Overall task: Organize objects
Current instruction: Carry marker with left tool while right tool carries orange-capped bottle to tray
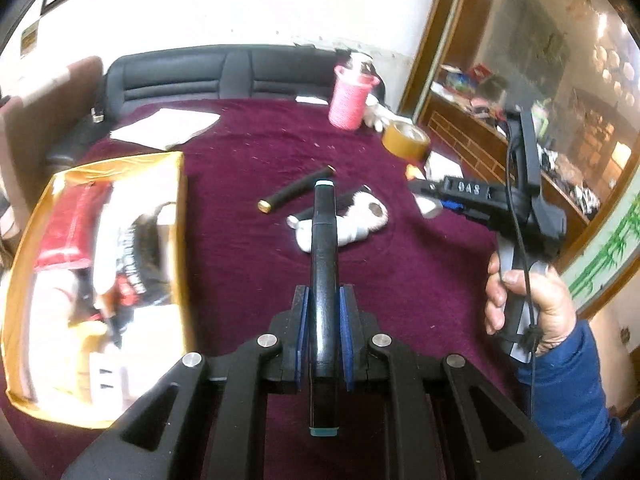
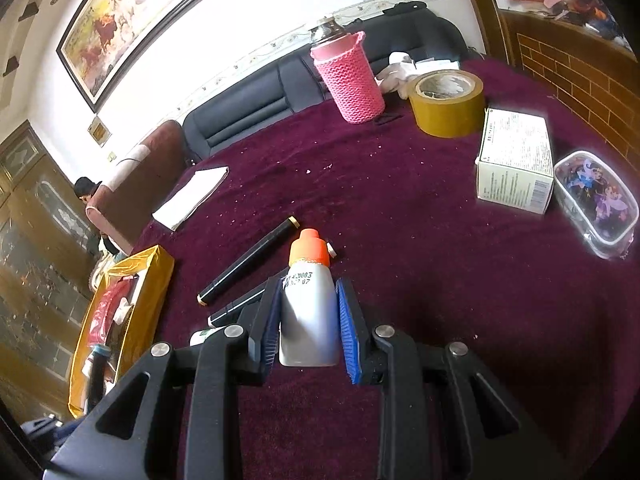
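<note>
left gripper [image 1: 324, 336]: jaws clamped on a black marker [image 1: 323, 280] with teal end caps; marker runs lengthwise between the blue pads, raised above the cloth
right gripper [image 2: 306, 316]: closed on a small white bottle [image 2: 308, 308] with orange cap, printed code near its shoulder; cap end points away from the camera
right hand [image 1: 528, 304]: bare hand, blue sleeve, wrapped round the gripper handle, seen at right of left wrist view
surface: dark red velvet tablecloth [image 2: 400, 220], speckled with light crumbs
gold box [image 1: 176, 216]: open, at left edge of table, already holds red packet, white and black items; contents blurred
black pen [image 2: 248, 262]: gold ends, lying loose on cloth mid-table, just left of the bottle cap
second dark pen [image 2: 236, 306]: partly hidden behind the right gripper's left finger
plush toy [image 1: 360, 216]: white and black, on the cloth beyond the marker tip
pink knitted cup sleeve [image 2: 352, 80]: upright, far side of table
brown tape roll [image 2: 448, 102]: just right of pink sleeve
white carton [image 2: 516, 160]: near tape, touching a clear cartoon-print container [image 2: 592, 200]
white paper [image 2: 192, 196]: far left on cloth
background: black sofa [image 2: 240, 112], framed painting [image 2: 132, 16]
</note>
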